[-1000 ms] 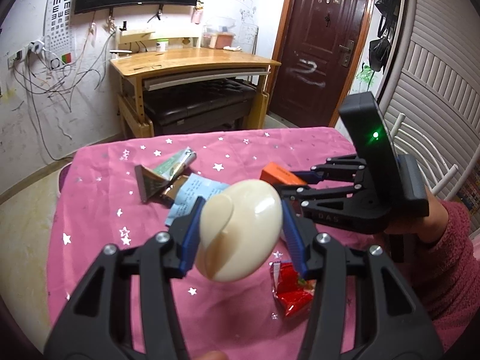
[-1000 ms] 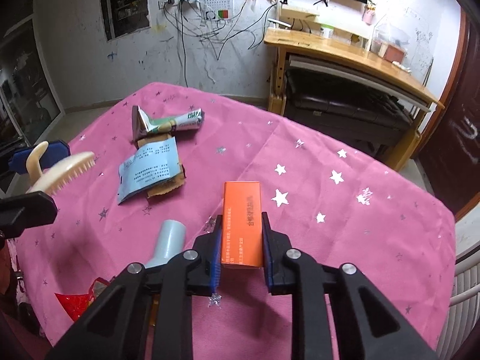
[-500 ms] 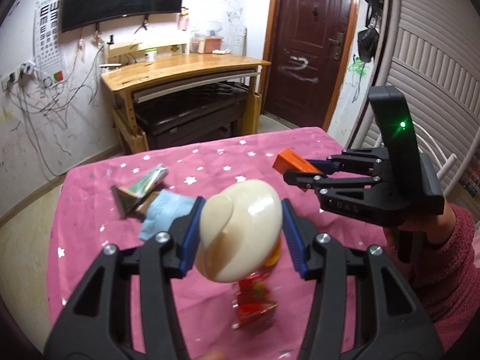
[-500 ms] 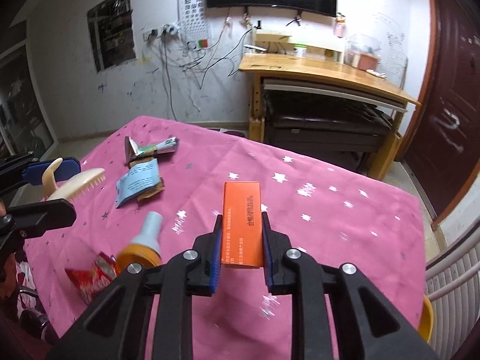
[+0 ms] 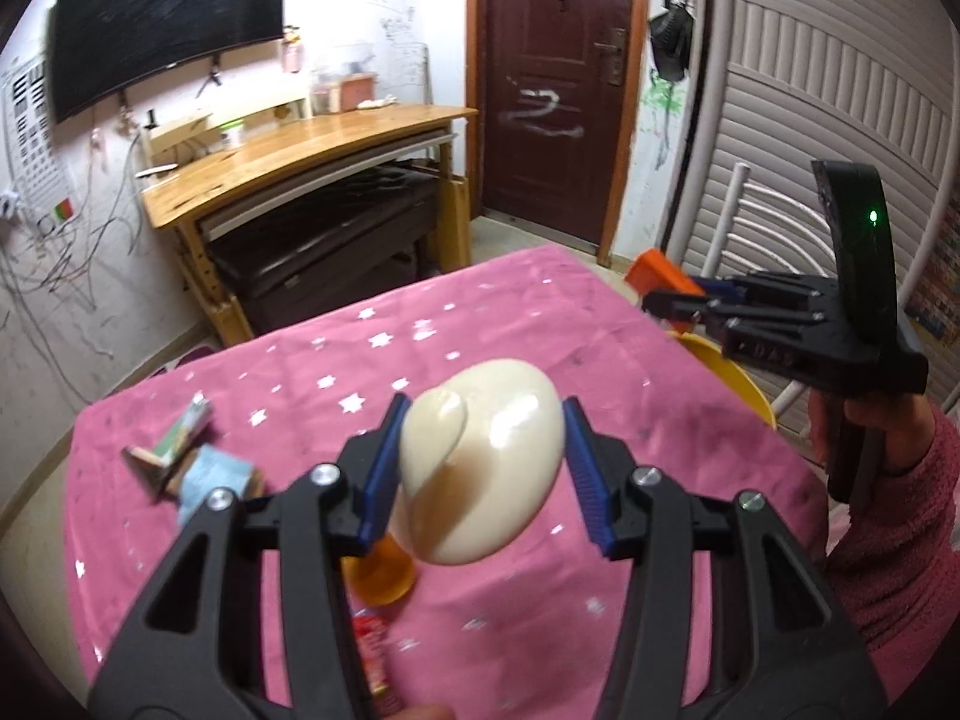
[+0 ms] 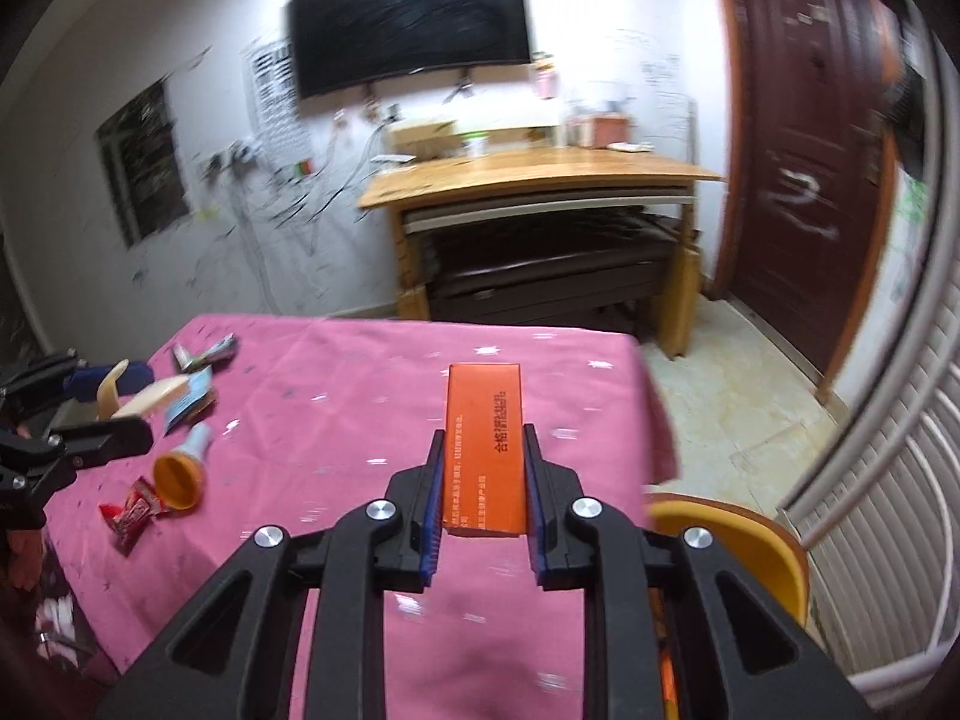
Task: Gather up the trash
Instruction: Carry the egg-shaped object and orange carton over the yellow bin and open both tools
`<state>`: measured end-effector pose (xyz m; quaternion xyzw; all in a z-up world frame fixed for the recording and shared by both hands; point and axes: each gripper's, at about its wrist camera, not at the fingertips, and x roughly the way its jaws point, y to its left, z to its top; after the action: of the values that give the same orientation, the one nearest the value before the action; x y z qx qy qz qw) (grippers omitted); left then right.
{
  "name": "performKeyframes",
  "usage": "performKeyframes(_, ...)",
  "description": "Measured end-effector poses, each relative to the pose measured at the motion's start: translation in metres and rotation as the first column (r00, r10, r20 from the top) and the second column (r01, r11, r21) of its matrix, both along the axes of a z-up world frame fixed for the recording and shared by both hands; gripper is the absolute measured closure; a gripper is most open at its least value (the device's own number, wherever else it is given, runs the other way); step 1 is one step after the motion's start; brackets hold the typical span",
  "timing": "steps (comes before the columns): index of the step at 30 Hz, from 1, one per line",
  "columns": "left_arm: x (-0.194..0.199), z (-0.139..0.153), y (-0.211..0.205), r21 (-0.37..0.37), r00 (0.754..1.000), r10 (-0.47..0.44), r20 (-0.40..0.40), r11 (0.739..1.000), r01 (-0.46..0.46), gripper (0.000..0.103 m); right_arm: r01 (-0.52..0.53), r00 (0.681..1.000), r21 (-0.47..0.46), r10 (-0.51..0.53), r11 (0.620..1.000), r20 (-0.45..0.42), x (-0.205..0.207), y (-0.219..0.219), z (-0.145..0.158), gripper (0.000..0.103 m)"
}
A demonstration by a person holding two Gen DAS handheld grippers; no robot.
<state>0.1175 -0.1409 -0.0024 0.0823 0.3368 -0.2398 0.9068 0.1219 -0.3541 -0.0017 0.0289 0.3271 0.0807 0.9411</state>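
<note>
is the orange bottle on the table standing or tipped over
Tipped over: the orange bottle lies on its side on the pink tablecloth, its open mouth facing the camera.

A pink star-printed tablecloth [image 6: 336, 372] covers the table; beyond it a wooden desk [image 6: 540, 177] stands against the white wall, small containers on its top; a dark curved screen [image 6: 408, 24] hangs above; an eye chart [image 5: 27, 120] hangs beside it; a dark red door [image 5: 555, 84] stands to the right.
</note>
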Motion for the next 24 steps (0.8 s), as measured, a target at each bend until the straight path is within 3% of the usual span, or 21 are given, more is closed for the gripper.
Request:
performKeyframes(11, 0.028, 0.008, -0.113, -0.035, 0.99, -0.136, -0.032, 0.99, 0.134, 0.055, 0.205, 0.979, 0.058, -0.205, 0.977, -0.011, -0.027, -0.109, -0.008, 0.086)
performKeyframes(20, 0.054, -0.005, -0.205, -0.015, 0.979, -0.175, -0.103, 0.985, 0.174, 0.055, 0.223, 0.968, 0.083, -0.21, 0.971, -0.14, -0.022, -0.146, -0.048, 0.085)
performKeyframes(22, 0.058, -0.009, -0.217, -0.015, 0.976, -0.178, -0.124, 0.984, 0.177, 0.055, 0.239, 0.961, 0.09, -0.223, 0.967, -0.162, -0.02, -0.152, -0.054, 0.08)
performKeyframes(24, 0.063, -0.016, -0.231, -0.005, 0.974, -0.177, -0.143, 0.984, 0.178, 0.055, 0.256, 0.956, 0.097, -0.237, 0.962, -0.171, -0.02, -0.159, -0.057, 0.053)
